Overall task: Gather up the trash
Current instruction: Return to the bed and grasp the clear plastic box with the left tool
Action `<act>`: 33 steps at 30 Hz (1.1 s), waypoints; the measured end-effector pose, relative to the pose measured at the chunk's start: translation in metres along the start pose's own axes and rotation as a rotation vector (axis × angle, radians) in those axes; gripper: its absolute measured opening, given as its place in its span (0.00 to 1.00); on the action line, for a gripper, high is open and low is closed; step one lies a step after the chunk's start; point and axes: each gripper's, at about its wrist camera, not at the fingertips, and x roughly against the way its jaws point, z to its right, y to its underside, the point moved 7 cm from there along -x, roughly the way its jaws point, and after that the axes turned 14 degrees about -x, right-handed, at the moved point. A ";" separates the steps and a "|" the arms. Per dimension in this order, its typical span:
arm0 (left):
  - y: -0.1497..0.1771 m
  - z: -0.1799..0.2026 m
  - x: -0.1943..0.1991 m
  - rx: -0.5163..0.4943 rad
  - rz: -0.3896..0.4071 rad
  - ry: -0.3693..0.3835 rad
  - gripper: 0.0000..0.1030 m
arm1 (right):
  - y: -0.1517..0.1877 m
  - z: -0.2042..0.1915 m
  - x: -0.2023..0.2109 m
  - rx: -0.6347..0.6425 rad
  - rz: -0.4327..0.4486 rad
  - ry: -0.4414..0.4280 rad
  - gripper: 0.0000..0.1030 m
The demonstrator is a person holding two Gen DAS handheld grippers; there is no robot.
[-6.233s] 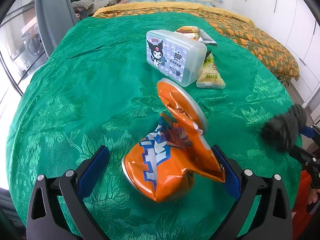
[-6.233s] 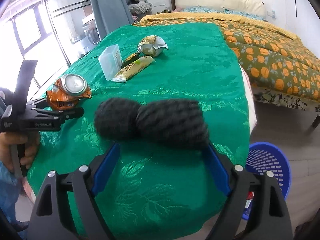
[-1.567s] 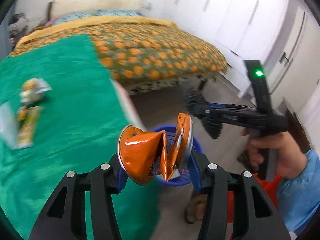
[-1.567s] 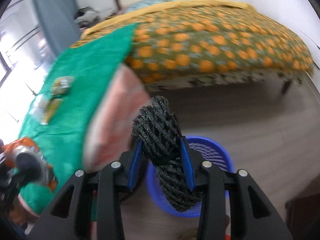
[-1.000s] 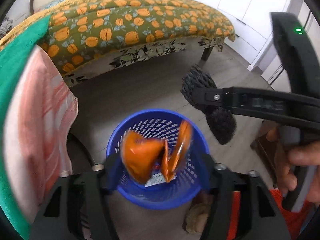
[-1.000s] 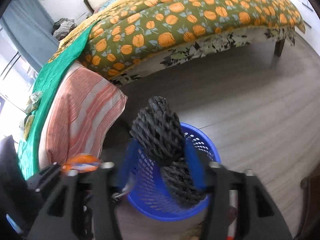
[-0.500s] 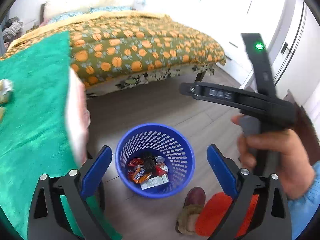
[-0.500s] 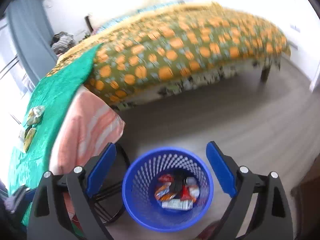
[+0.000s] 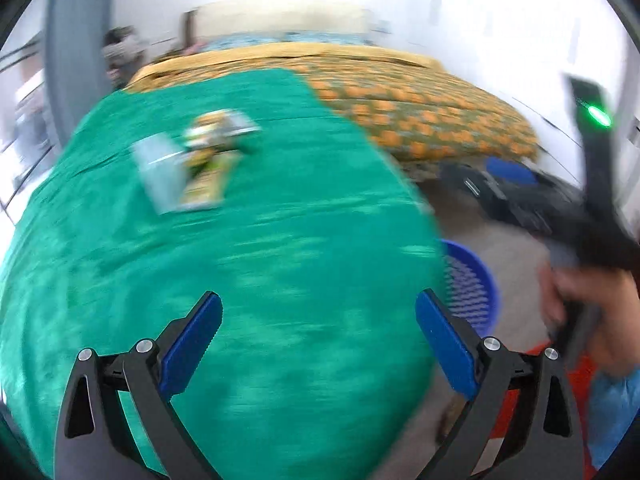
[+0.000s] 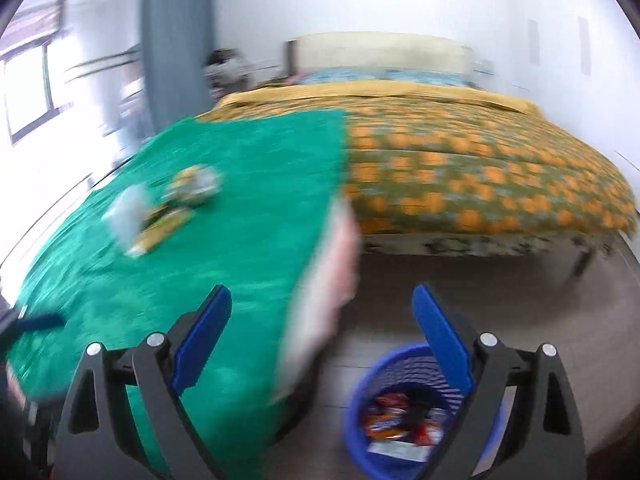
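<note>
Wrappers [image 9: 204, 168] lying ahead-left on green cloth [image 9: 280, 260], beside clear box [image 9: 160, 172]. Left gripper [image 9: 318, 332] nearer, spread wide, empty. Right gripper [image 10: 322, 332] likewise, beside basket [image 10: 360, 408].

No text, label or number can be read in either view; motion blur smears everything. The clear plastic box [image 9: 160, 176] and the snack wrappers [image 9: 208, 160] on the green cloth show only smudges of colour, and the packets in the blue basket [image 10: 384, 364] carry print too blurred to make out.
</note>
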 end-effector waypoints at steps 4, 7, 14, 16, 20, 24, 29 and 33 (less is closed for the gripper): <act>-0.007 -0.067 -0.002 0.090 -0.001 -0.098 0.93 | 0.028 -0.059 -0.005 0.133 -0.023 -0.055 0.87; -0.034 -0.107 -0.014 0.116 0.010 -0.172 0.93 | 0.043 -0.084 -0.005 0.212 -0.019 -0.082 0.87; -0.081 -0.162 -0.079 0.164 -0.058 -0.252 0.93 | 0.046 -0.089 -0.011 0.228 -0.020 -0.095 0.87; -0.077 -0.172 -0.094 0.172 -0.097 -0.283 0.93 | 0.044 -0.085 -0.010 0.213 -0.016 -0.091 0.87; -0.059 -0.201 -0.084 0.272 -0.096 -0.283 0.93 | 0.037 -0.081 -0.005 0.190 0.002 -0.098 0.87; -0.030 -0.234 -0.062 0.351 -0.093 -0.307 0.93 | 0.035 -0.082 -0.003 0.184 0.001 -0.117 0.87; -0.024 -0.242 -0.061 0.380 -0.082 -0.255 0.93 | 0.040 -0.090 -0.003 0.212 -0.002 -0.123 0.87; -0.038 -0.228 -0.083 0.342 -0.103 -0.197 0.95 | 0.047 -0.092 -0.005 0.229 -0.010 -0.115 0.87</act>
